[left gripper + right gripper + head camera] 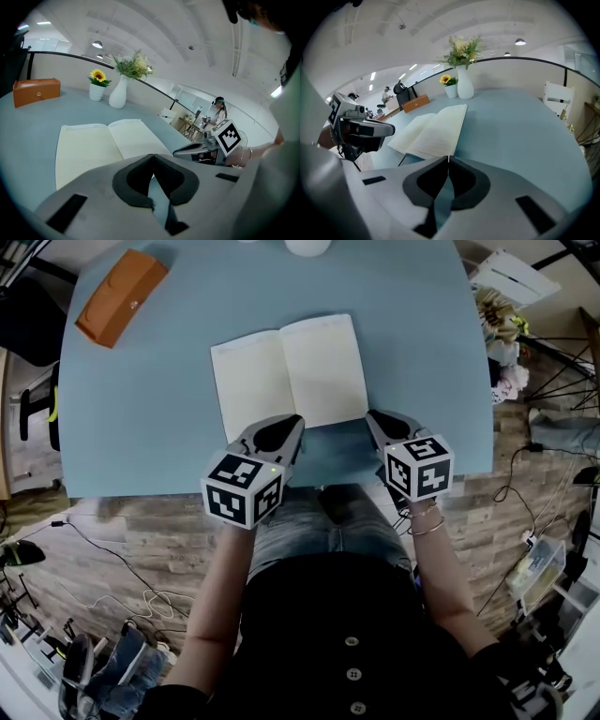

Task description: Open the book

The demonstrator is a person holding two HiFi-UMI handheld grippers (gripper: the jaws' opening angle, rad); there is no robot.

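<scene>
The book (289,376) lies open and flat on the blue table (141,418), showing two cream pages. In the left gripper view the book (103,143) spreads ahead of the jaws; in the right gripper view the book (431,131) lies ahead to the left. My left gripper (297,420) hovers at the book's near left corner, its jaws shut with nothing between them. My right gripper (372,416) sits by the near right corner, shut and empty too. The left gripper (153,155) and right gripper (448,158) tips meet in their own views.
An orange box (120,294) rests at the table's far left. A white vase with flowers (121,89) and a small sunflower pot (97,86) stand at the far edge. Chairs, cables and clutter sit on the wooden floor around the table.
</scene>
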